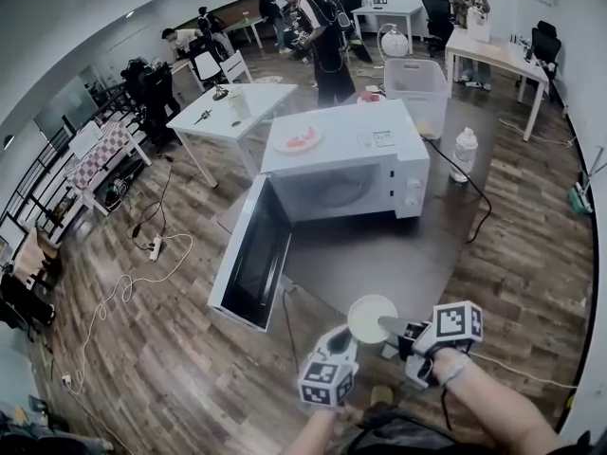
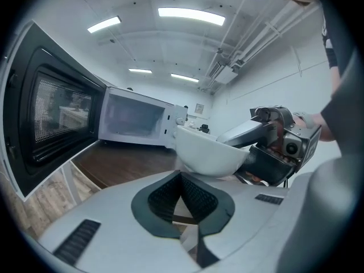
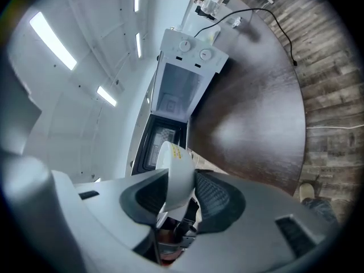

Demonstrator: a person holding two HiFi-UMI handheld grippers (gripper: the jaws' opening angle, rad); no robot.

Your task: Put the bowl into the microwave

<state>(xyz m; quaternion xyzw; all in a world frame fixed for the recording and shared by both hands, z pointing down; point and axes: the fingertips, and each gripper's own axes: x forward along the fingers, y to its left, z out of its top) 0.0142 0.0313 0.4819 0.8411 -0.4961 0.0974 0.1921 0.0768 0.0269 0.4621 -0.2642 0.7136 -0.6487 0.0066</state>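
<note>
1. The right gripper view alone shows the grip. The right gripper's jaws are clamped on the rim of the white bowl, which stands edge-on between the pads at lower centre.
2. The left gripper view shows the left gripper with its jaws together and holding nothing. Beyond them is the bowl's outer side, raised in the air and gripped from the right.
3. Only the head view gives the layout. The bowl sits at lower centre by the near edge of the dark round table, well apart from the microwave at frame centre.
4. The microwave door hangs open to the left, and bare tabletop lies between the cavity and the bowl.
5. Around these are a plate of red food on the microwave's top, a white bin behind it, a clear jar at right and a black cable. People stand along the top of the frame.
</note>
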